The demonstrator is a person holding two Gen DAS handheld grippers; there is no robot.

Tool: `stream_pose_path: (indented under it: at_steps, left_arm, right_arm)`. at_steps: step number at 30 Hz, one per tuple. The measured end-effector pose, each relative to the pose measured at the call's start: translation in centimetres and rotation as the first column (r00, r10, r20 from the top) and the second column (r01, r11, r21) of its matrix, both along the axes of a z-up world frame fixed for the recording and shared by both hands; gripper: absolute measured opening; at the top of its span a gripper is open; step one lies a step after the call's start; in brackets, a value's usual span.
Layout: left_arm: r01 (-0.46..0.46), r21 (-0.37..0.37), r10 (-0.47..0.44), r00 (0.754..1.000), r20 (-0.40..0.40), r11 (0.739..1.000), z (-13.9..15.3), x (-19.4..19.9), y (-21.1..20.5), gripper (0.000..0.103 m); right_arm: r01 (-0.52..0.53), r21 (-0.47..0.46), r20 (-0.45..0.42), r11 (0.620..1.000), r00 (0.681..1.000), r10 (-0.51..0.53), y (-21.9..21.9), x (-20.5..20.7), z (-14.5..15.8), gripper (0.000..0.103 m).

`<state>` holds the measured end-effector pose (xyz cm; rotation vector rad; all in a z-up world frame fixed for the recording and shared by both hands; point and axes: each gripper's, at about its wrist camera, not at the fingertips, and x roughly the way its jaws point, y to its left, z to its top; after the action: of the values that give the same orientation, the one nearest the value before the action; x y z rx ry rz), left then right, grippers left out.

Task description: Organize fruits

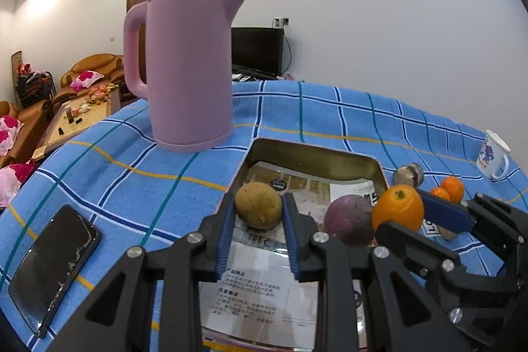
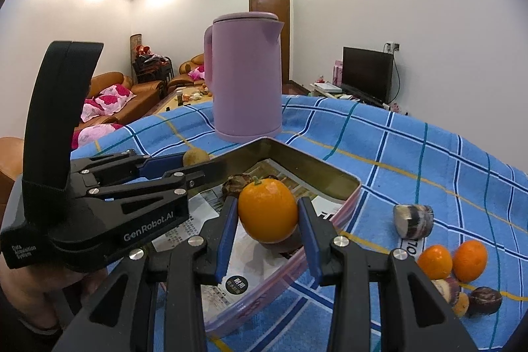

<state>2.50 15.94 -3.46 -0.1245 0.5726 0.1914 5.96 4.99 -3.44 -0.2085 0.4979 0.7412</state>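
Kiwi (image 1: 258, 205): brown and rough, clamped between the blue pads of the left gripper (image 1: 259, 213), held over the near-left part of the tin; in the right view only its top shows (image 2: 195, 156) beyond the left gripper's fingers.
Orange (image 2: 268, 210): pinched at its sides by the right gripper (image 2: 268, 221), green stem end up, over the tin's near-right edge; in the left view it sits right of the kiwi (image 1: 397, 207).
Left gripper jaws: narrowed as far as the kiwi allows, both pads pressing on it.
Right gripper jaws: partly open, both pads tight on the orange.
Purple fruit (image 1: 348, 220): dark and round, in the tin, just left of and behind the orange.
Tin (image 2: 307, 167): shallow, rectangular, gold inside, lined with printed paper (image 1: 254, 296); it lies on the cloth near the kettle.
Loose fruit: two small oranges (image 2: 452, 261) on the cloth right of the tin, dark purple fruits (image 2: 485, 299) just near them, and a cut purple piece (image 2: 414, 220) a little farther.
Kettle (image 1: 188, 68): pink, upright, lid on, just beyond the tin's far-left corner.
Phone (image 1: 54, 268): black, flat on the cloth, well left of the tin.
Mug (image 1: 493, 154): white with a purple print, far right.
Cloth (image 1: 330, 111): blue check, covering the table.
Hand (image 2: 49, 286): a person's, under the left gripper's body.
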Motion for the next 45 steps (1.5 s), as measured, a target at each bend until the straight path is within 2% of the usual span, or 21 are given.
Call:
stream_pose_path:
  at_steps: [11, 18, 24, 40, 45]
  left_arm:
    - [0.019, -0.036, -0.022, 0.997, -0.075, 0.999, -0.9, 1.4, 0.4, 0.029]
    - [0.021, -0.017, -0.022, 0.995, -0.101, 1.000, -1.1, 1.7, -0.1, 0.029]
    - [0.018, -0.038, -0.023, 0.992, -0.123, 0.999, -1.4, 2.1, 0.3, 0.029]
    - [0.010, -0.026, -0.012, 0.994, -0.110, 1.000, -1.3, 1.9, 0.2, 0.031]
    - [-0.004, -0.014, 0.003, 0.997, -0.073, 1.000, -0.9, 1.2, 0.2, 0.043]
  right_arm:
    - [-0.006, -0.011, -0.051, 1.000, 0.999, 0.006, 0.4, 0.8, -0.5, 0.039]
    - [-0.031, -0.033, -0.090, 0.999, 0.996, 0.027, 0.9, 1.0, -0.9, 0.039]
    - [-0.055, -0.036, -0.126, 0.998, 0.991, 0.050, 1.0, 1.2, -1.2, 0.039]
    - [-0.076, -0.023, -0.139, 0.997, 0.988, 0.072, 0.9, 1.1, -1.2, 0.040]
    - [-0.081, -0.014, -0.102, 0.997, 0.992, 0.080, 0.8, 0.5, -0.9, 0.040]
